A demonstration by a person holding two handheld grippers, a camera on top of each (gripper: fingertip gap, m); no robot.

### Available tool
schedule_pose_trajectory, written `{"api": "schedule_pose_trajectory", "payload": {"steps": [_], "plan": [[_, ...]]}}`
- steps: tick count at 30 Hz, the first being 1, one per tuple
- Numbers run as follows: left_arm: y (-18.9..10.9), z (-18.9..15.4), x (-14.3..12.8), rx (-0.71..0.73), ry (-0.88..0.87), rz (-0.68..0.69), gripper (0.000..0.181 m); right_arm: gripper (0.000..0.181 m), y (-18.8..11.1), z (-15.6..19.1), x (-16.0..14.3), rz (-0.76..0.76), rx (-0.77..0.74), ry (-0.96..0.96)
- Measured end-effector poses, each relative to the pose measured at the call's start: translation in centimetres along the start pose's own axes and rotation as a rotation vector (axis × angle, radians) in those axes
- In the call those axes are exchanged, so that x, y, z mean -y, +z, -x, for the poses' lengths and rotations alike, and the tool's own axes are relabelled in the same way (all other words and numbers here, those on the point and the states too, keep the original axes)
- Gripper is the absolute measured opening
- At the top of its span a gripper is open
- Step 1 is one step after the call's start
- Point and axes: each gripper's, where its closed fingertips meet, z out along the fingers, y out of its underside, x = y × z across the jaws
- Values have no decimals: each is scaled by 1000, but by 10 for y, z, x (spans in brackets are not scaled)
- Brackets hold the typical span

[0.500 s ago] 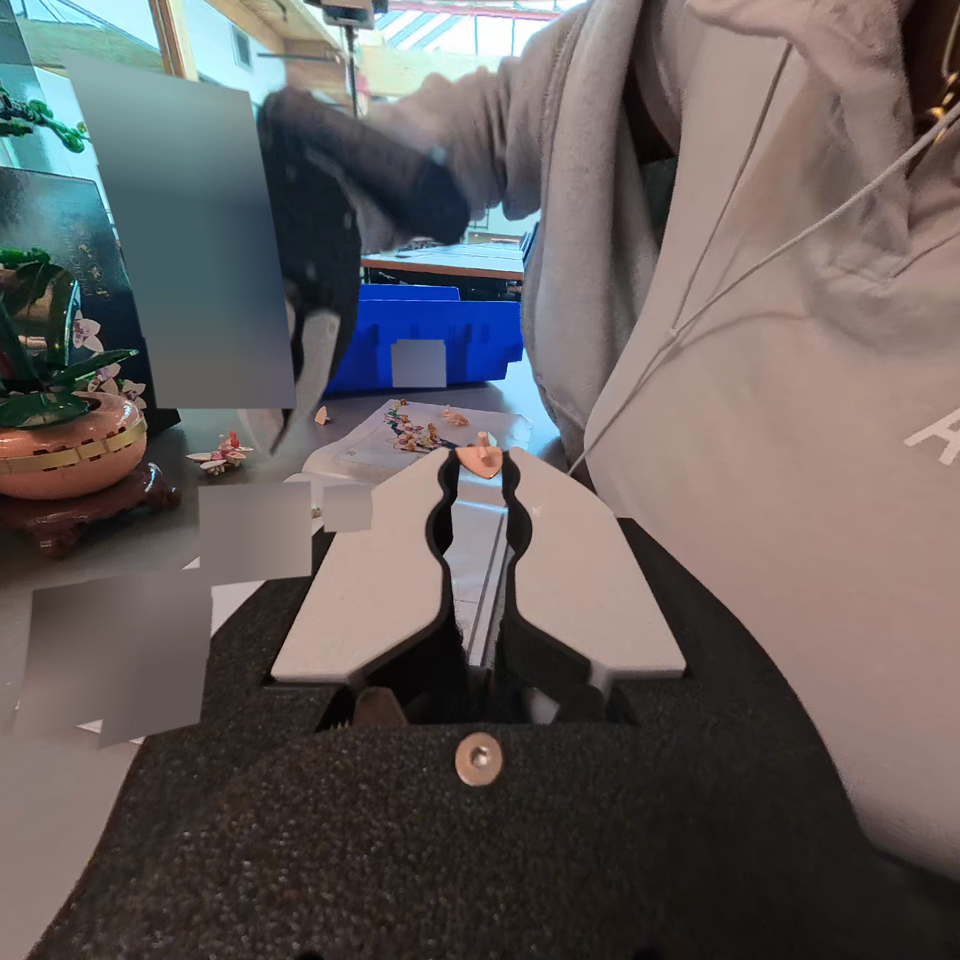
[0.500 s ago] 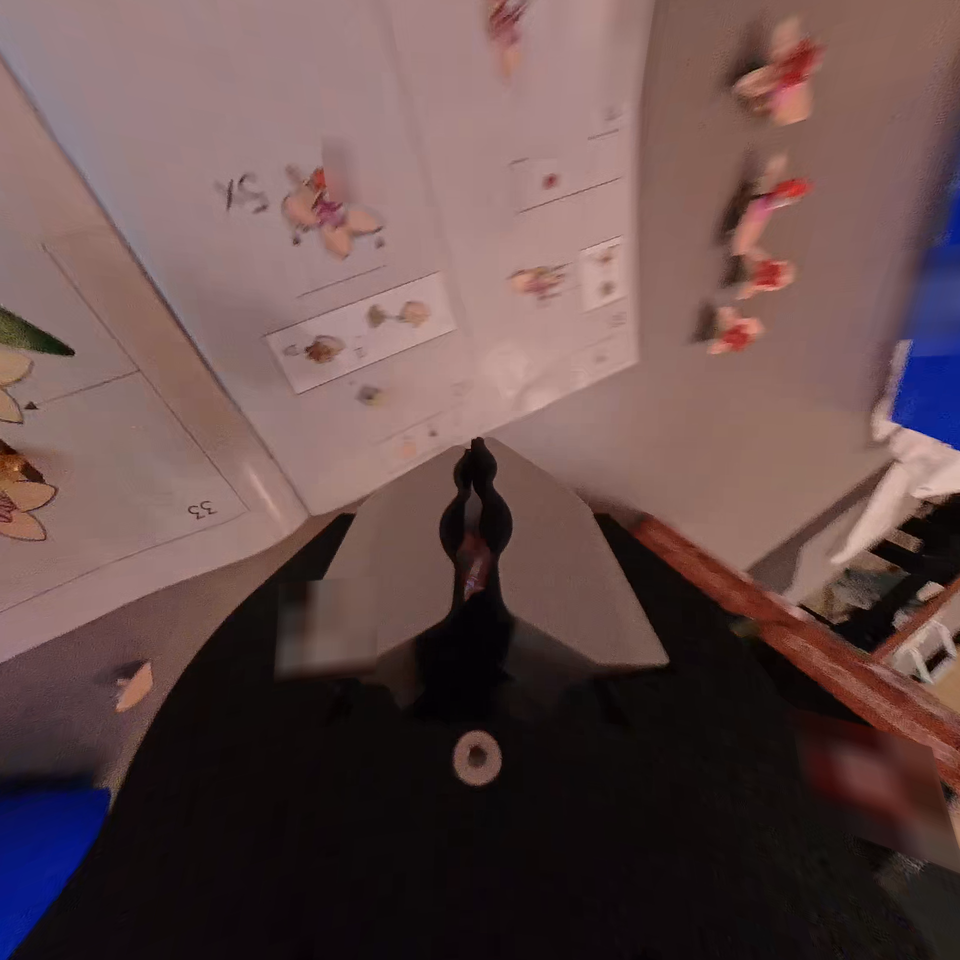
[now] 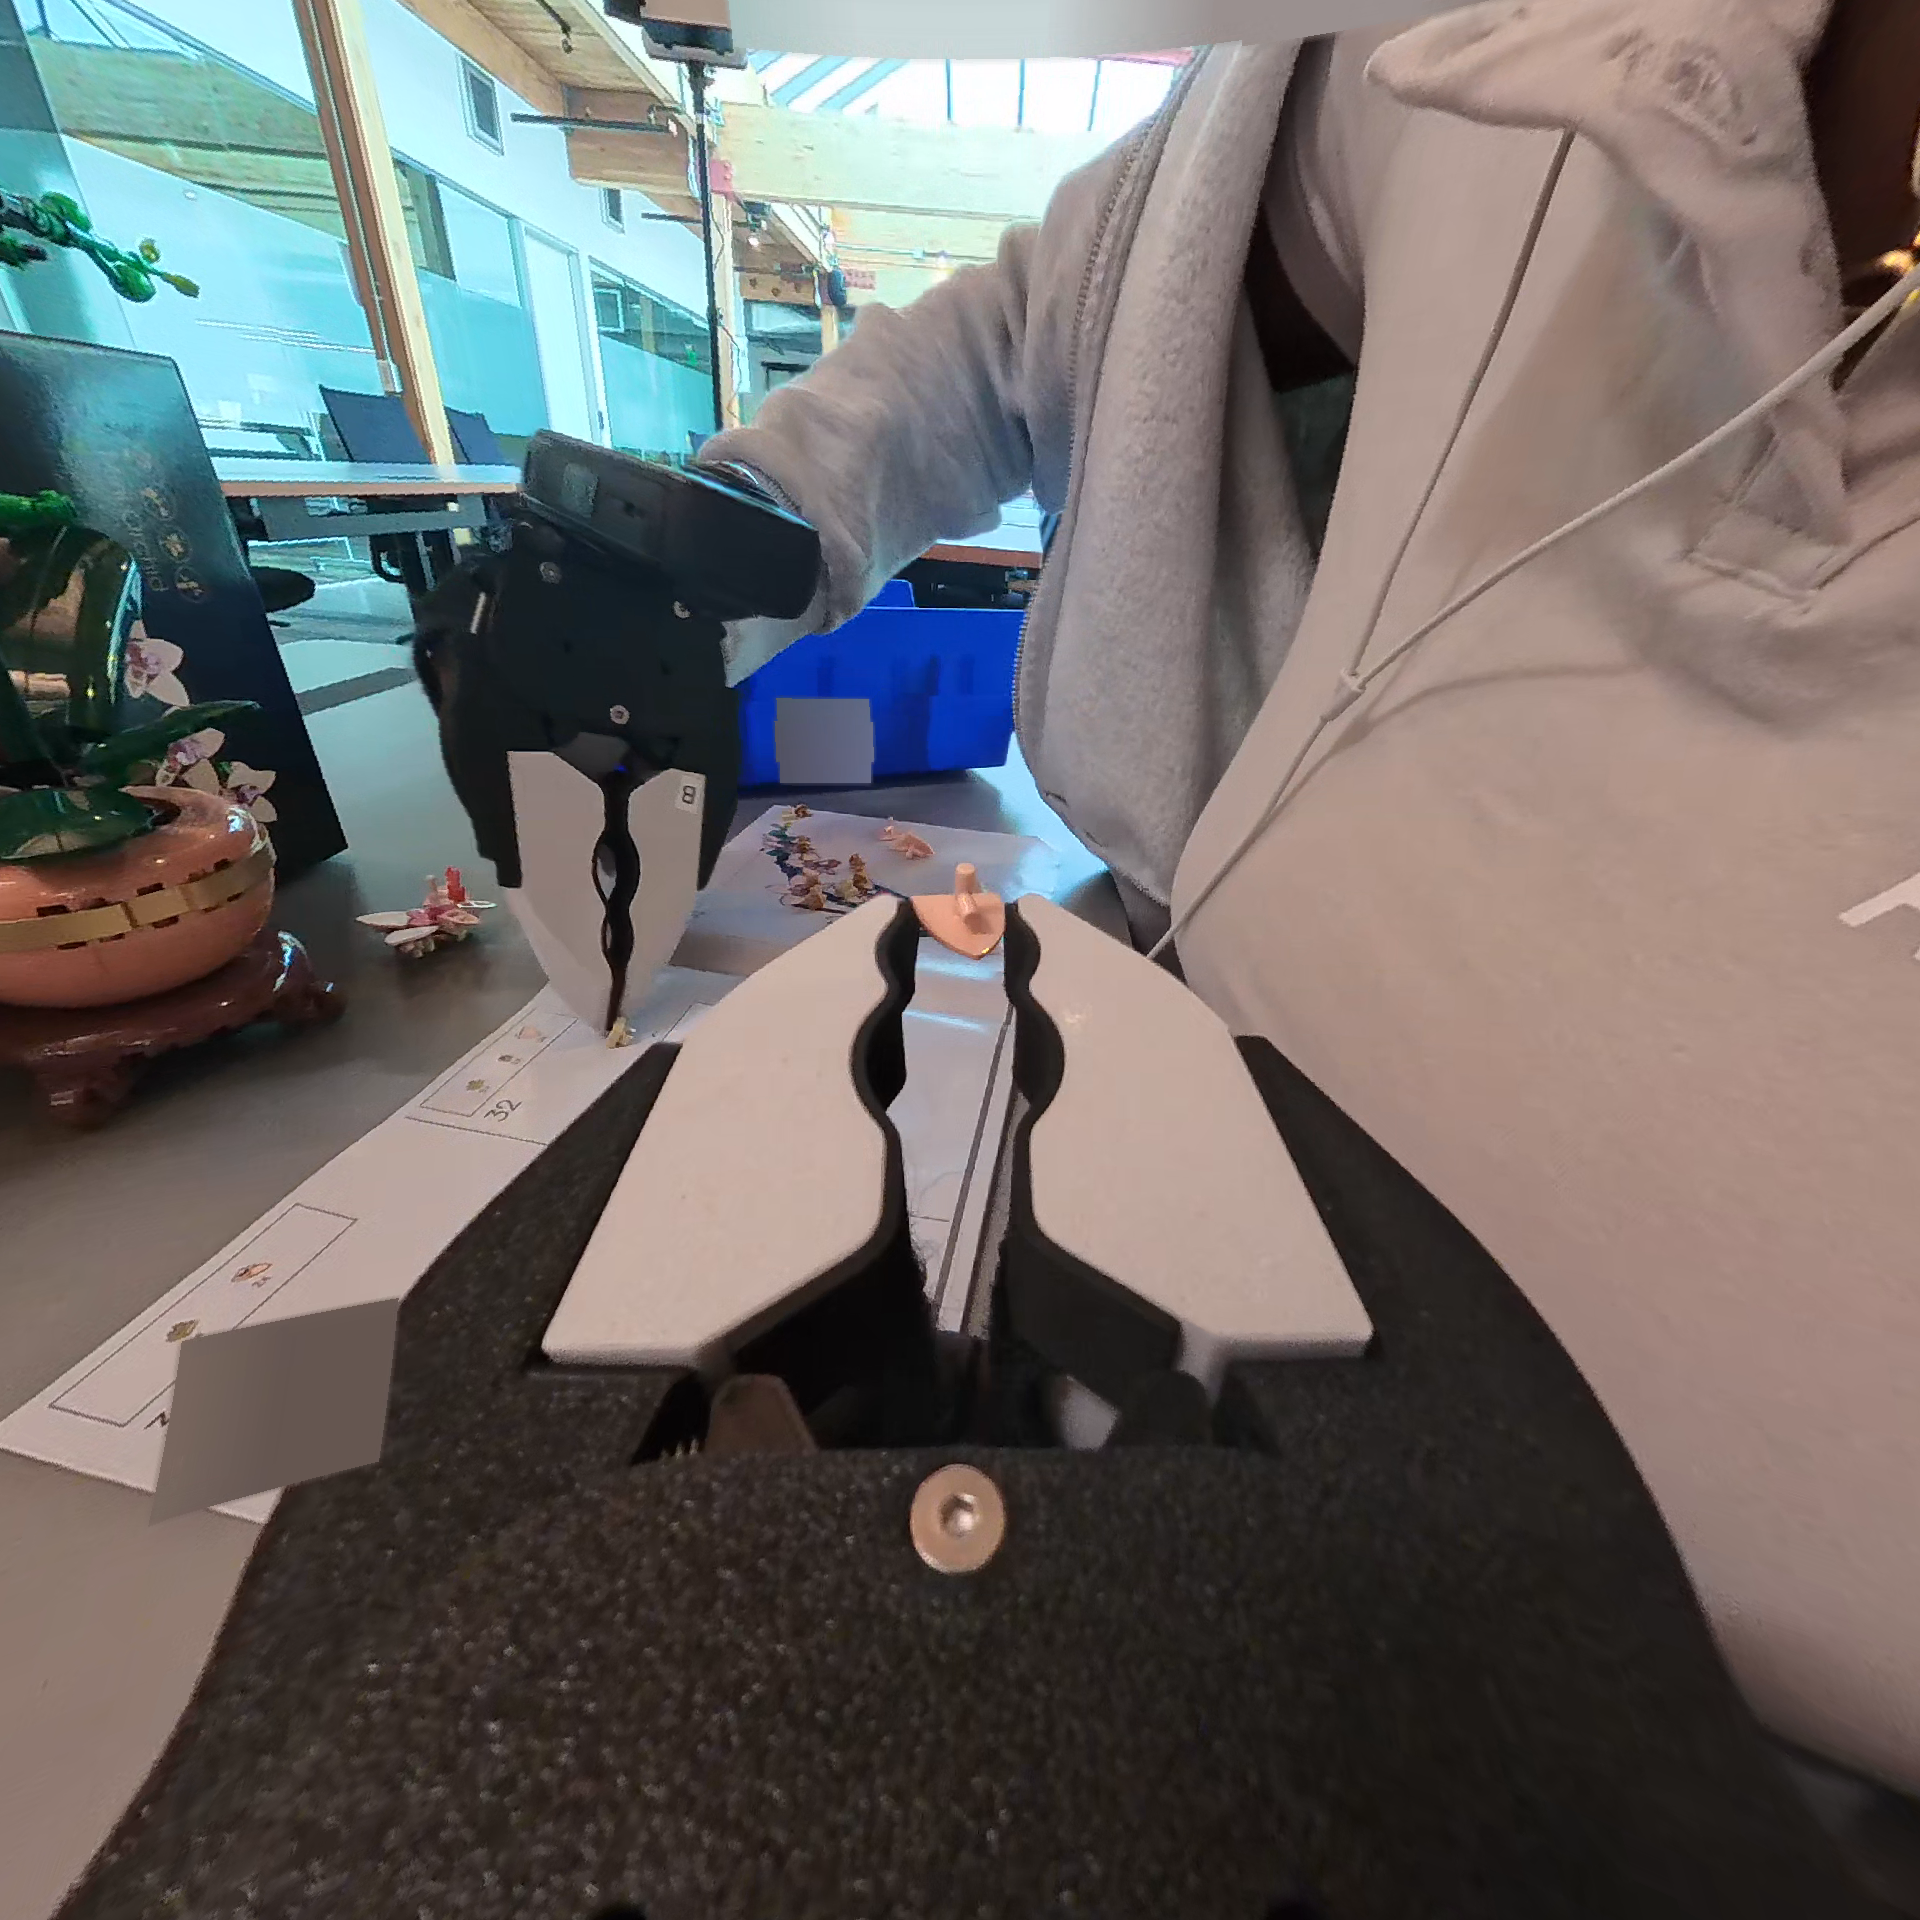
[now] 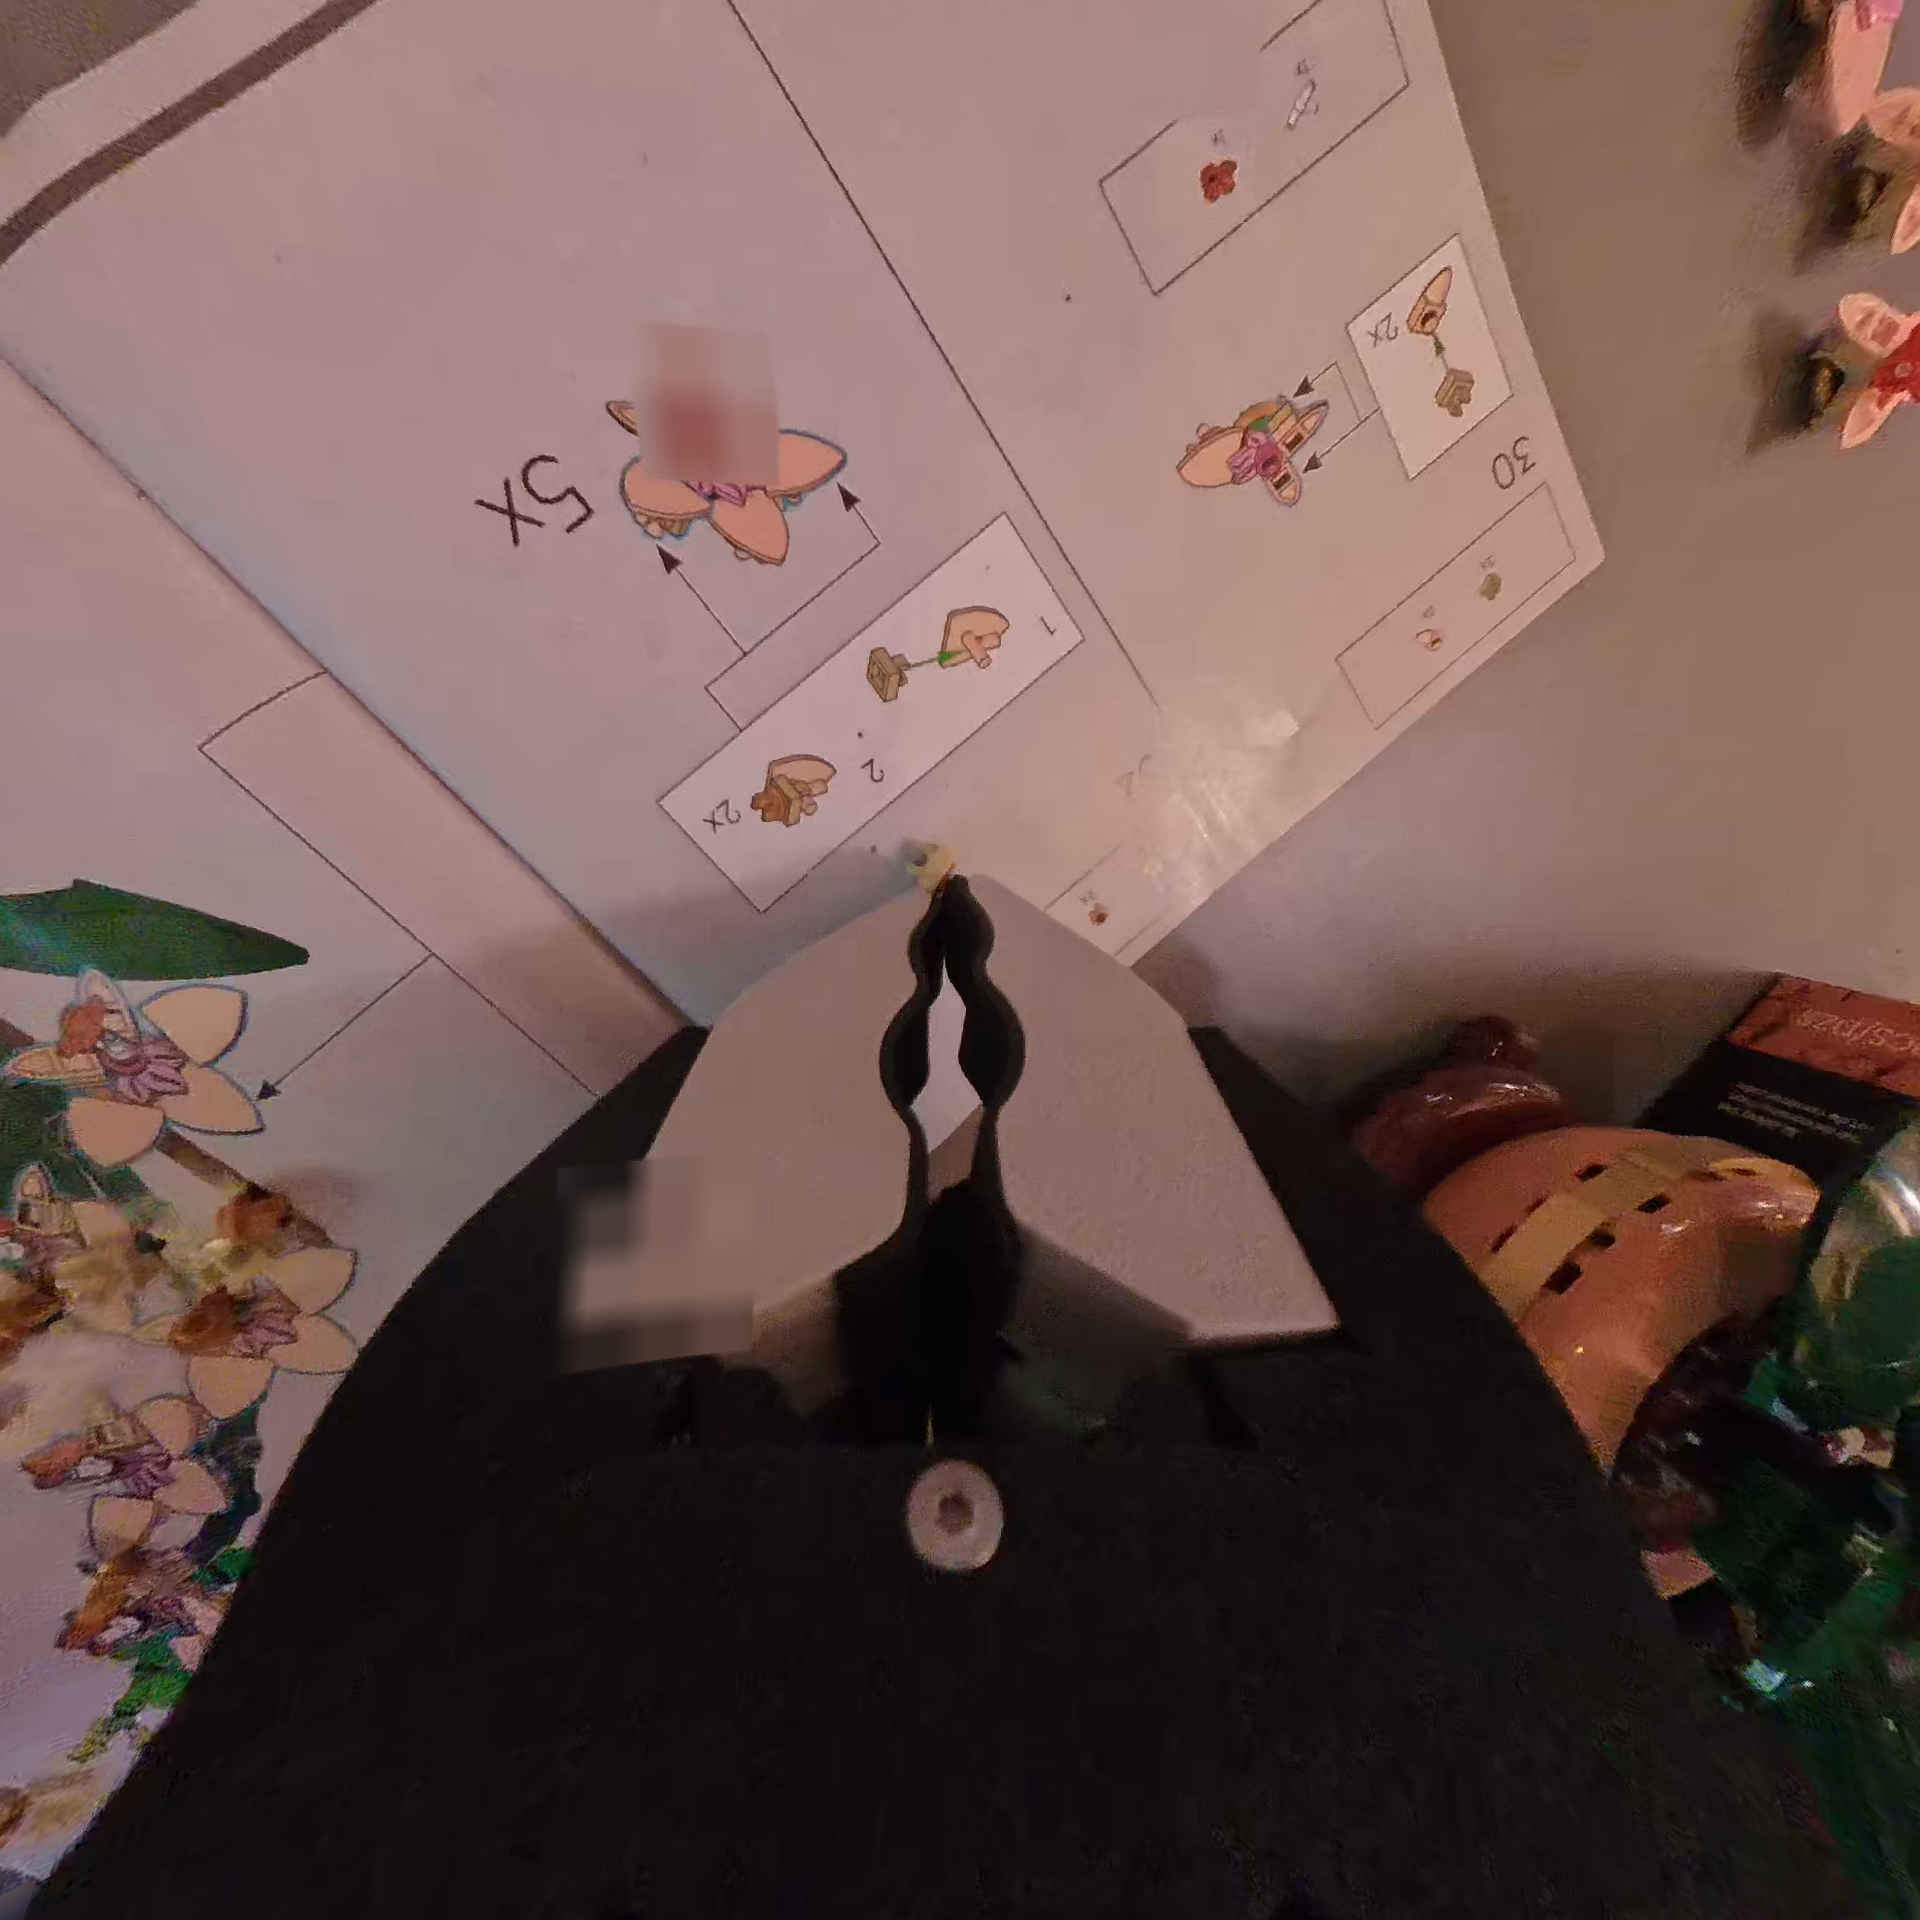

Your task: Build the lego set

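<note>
Here, left gripper [image 3: 961,925] pinching petal [image 3: 958,927]

A salmon-pink petal piece [image 3: 961,928] sits between pale grey fingers [image 3: 764,1132] on black bodies. The pot [image 3: 125,904] is pink with a tan band, the bin [image 3: 883,686] blue, the surface [image 3: 156,1174] grey, the booklet [image 4: 520,312] white.

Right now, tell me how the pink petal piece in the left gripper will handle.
The pink petal piece looks rigid and light. The left gripper pinches only its edges at the very fingertips, so it may twist or slip. Its smooth surface probably makes it slippery.
</note>
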Motion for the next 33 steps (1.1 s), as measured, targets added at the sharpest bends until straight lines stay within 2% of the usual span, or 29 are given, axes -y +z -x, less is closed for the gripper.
{"api": "schedule_pose_trajectory", "payload": {"steps": [6, 15, 16, 17, 20, 33], "plan": [[0, -1, 0, -5, 1, 2, 15, 0, -3, 21, 14, -15, 53, 119], [-1, -2, 2, -2, 8, 1, 15, 0, -12, 26, 16, -79, 56, 340], [-1, -2, 2, -2, 8, 0, 15, 4, -13, 27, 21, -118, 62, 368], [-1, -2, 2, -3, 8, 0, 15, 16, -14, 26, 24, -151, 59, 398], [-1, -2, 1, -4, 9, 2, 15, 21, -12, 21, 22, -200, 41, 403], [0, -1, 0, -1, 4, 3, 15, 18, 1, 21, 22, -319, 100, 445]]}}
